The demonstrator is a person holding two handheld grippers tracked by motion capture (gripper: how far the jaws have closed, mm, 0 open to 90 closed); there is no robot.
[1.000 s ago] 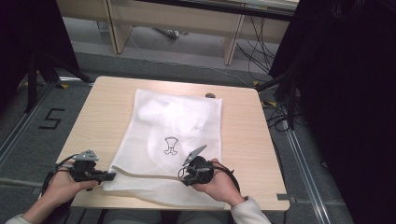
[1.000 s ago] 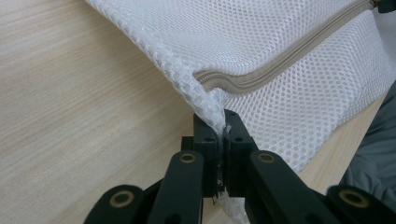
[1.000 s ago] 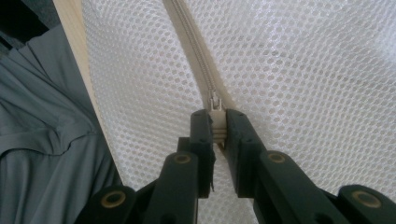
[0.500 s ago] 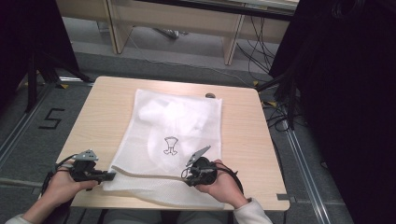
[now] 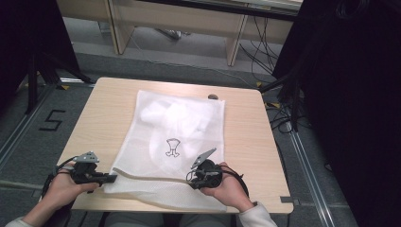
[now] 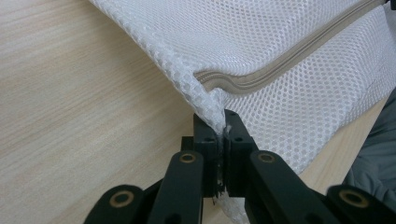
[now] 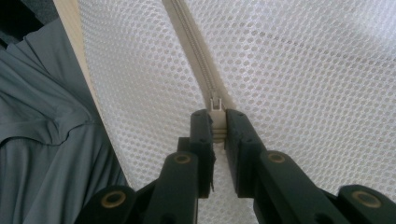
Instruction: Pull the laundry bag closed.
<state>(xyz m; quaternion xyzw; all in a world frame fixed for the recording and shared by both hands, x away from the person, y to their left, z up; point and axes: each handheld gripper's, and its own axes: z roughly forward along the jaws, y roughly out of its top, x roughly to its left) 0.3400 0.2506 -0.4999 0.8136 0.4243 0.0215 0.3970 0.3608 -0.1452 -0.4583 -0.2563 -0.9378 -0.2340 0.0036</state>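
Two grippers pinch one white mesh laundry bag. Left gripper is clamped on the bag's corner, where the beige zipper ends; right gripper is clamped on the zipper's small metal slider. The bag lies flat in the middle of the light wooden table, with a dark outline print near its centre and pale cloth inside. Its near hem reaches the table's lower edge; bare wood stays free at left, right and top. Against the earlier frame, the right gripper sits slightly further right along the zipper.

mesh bag's contents blurred, unidentifiable
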